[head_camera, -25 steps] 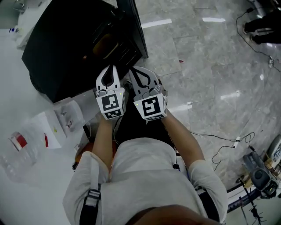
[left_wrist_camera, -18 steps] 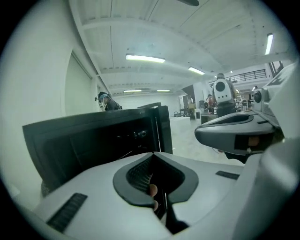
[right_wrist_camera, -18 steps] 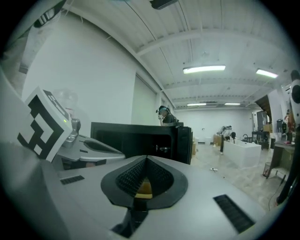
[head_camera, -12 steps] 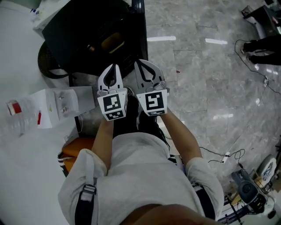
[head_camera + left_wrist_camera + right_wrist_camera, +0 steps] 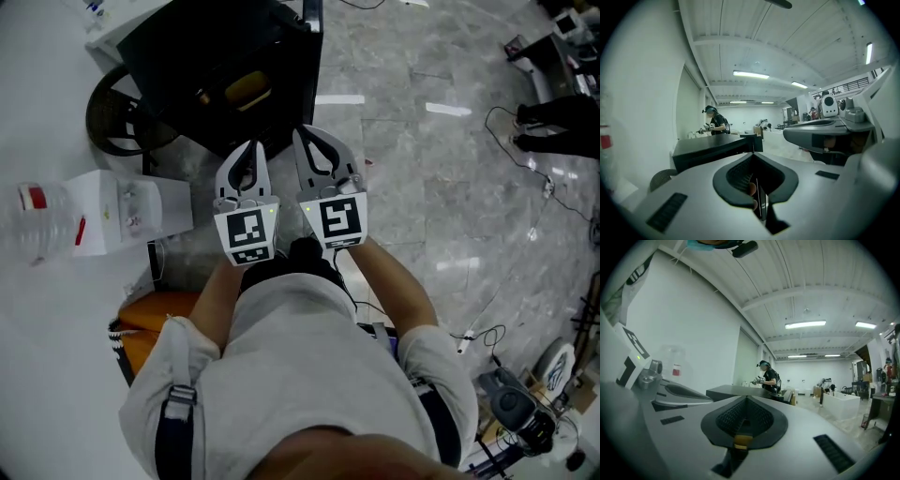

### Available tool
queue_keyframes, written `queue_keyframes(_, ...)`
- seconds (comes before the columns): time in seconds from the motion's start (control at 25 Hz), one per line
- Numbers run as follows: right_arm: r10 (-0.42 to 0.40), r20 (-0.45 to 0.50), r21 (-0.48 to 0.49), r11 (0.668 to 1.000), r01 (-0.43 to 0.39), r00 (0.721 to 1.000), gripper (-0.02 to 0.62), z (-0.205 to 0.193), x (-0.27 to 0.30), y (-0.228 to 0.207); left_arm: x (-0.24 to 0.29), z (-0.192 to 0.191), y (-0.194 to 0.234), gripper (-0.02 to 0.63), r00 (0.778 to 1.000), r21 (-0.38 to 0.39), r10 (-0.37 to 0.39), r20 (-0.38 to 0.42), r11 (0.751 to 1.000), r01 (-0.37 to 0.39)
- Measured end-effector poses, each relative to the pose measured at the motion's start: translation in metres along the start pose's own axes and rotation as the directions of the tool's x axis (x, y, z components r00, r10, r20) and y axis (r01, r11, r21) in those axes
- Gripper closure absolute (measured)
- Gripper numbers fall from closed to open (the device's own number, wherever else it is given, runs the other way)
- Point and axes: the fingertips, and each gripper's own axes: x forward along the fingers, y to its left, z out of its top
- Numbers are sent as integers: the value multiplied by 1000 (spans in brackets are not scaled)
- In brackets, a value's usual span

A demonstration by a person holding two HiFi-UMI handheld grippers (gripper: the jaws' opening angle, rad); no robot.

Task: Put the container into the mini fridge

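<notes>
The black mini fridge stands at the top of the head view with its door swung open; something yellow-orange shows inside. A clear container with a red label rests on the white table at the left, and shows faintly in the right gripper view. My left gripper and right gripper are side by side in front of my body, just short of the fridge. Both are shut with nothing in them. The fridge's dark top shows beyond the jaws.
A white box lies on the table beside the container. A black round basket sits left of the fridge, an orange seat by my left side. Cables and equipment lie on the grey floor. A person in black works far off.
The view has swung, so the fridge now sits higher and nearer the middle, and the round basket has come into sight. Both grippers stayed shut and side by side.
</notes>
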Motion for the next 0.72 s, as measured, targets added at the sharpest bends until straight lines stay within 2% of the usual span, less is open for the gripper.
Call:
queue_keyframes(0.24,-3,-18,18,1000,3,1000,558,25,-24,24,-44,28,16,594,999,-56,25,32,998,-23)
queue_keyframes(0.48,8,6,-14,1000,-8,1000,558,44,-35,72,-85,36,36,594,996,-67,36,78,997,-31)
queue_keyframes(0.72,8,23,-84,996,-6,1000,558,66,-47,101,-112,37,40,594,993,-75,-15,116,997,23)
